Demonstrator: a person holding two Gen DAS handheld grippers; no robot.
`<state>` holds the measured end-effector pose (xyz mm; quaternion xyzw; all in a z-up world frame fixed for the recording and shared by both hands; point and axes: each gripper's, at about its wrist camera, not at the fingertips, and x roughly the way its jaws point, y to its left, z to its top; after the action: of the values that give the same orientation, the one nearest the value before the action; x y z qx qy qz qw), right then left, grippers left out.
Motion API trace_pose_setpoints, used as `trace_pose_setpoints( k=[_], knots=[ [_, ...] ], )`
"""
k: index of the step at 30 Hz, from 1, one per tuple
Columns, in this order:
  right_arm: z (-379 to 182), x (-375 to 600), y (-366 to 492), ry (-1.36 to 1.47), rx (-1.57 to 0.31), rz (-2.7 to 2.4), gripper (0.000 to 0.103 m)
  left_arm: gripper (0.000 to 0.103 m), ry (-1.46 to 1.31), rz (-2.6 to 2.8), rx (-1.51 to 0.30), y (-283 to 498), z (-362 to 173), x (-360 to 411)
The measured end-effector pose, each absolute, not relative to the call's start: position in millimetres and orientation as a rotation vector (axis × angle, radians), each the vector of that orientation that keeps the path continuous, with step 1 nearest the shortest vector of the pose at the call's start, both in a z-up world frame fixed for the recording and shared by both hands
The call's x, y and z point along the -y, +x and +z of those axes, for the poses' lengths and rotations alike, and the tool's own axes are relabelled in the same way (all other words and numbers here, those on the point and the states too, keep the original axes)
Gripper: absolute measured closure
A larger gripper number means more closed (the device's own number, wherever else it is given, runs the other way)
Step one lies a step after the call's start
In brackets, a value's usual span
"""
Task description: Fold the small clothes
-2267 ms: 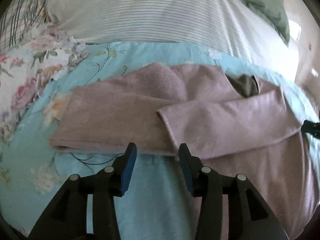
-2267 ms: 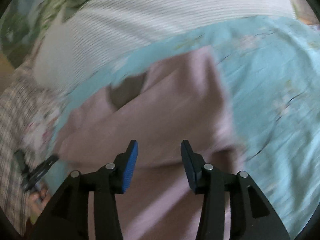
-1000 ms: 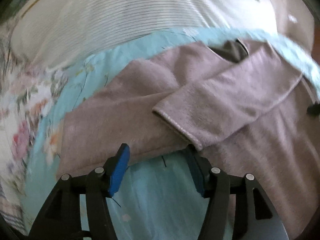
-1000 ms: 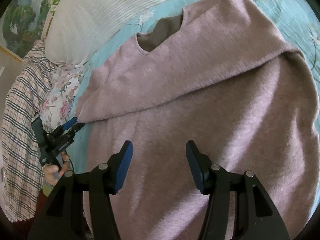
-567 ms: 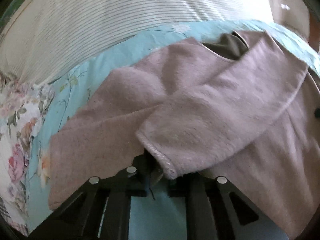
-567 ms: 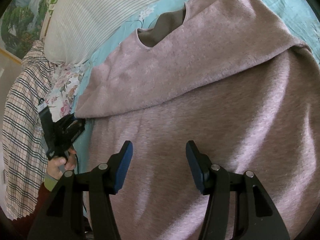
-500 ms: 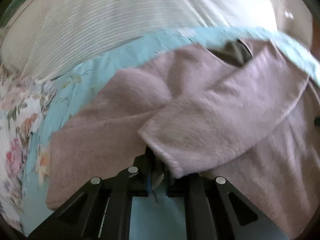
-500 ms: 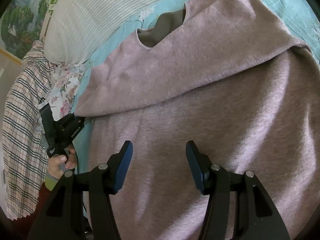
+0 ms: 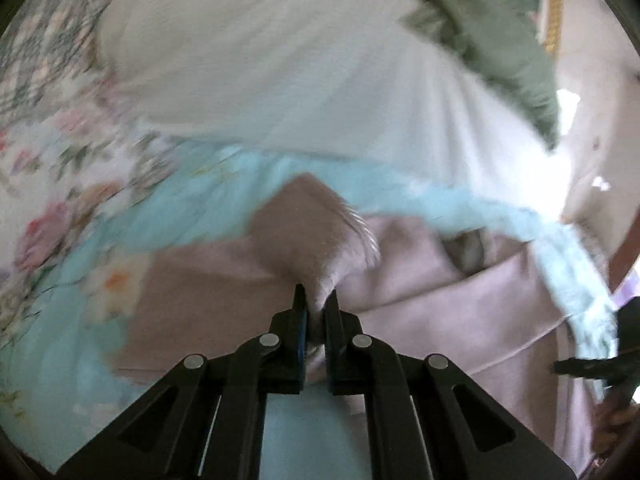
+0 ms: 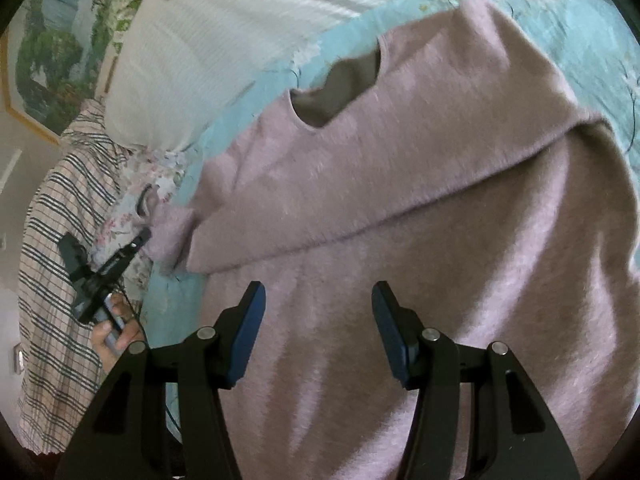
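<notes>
A fuzzy mauve-pink sweater (image 10: 420, 200) lies spread on a light blue floral bedspread (image 10: 580, 12), with one sleeve folded across its chest. My left gripper (image 9: 316, 304) is shut on the sleeve cuff (image 9: 320, 232) and holds it lifted above the sweater's body (image 9: 460, 304). In the right wrist view the left gripper (image 10: 140, 240) pinches that cuff (image 10: 168, 236) at the sweater's left edge. My right gripper (image 10: 316, 304) is open and empty, hovering over the sweater's lower body. The right gripper also shows at the right edge of the left wrist view (image 9: 592, 364).
A white striped pillow (image 9: 300, 80) and a green cushion (image 9: 500, 40) lie at the head of the bed. A floral sheet (image 9: 52, 184) lies to the left. A framed landscape picture (image 10: 52, 52) hangs on the wall. The person's plaid sleeve (image 10: 56, 272) is at the left.
My left gripper closed on the sleeve cuff and has lifted it up off the sweater. The right gripper has stayed open over the sweater's lower body.
</notes>
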<state>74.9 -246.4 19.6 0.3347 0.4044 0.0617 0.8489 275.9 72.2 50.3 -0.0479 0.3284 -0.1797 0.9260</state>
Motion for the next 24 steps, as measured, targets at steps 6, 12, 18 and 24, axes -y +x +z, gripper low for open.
trace_pose_setpoints(
  k=[6,12,18,24],
  knots=[
    [29.5,273.2,62.6,0.738,-0.783,0.085,0.046,0.098,-0.135,-0.574,-0.647,265.2,60.3,38.0],
    [34.0,318.8,42.2,0.782,-0.704,-0.009,0.046,0.098,-0.057,-0.685,-0.715,268.2,26.9,160.1],
    [33.5,343.8,46.4,0.781,-0.702,-0.041,0.046,0.087,0.063,-0.677,-0.881,274.2,-27.9,206.2],
    [32.7,346.8,82.9,0.749,-0.728,-0.007,0.046,0.045,0.014,-0.563,-0.844,248.9,-22.4,144.9]
  ],
)
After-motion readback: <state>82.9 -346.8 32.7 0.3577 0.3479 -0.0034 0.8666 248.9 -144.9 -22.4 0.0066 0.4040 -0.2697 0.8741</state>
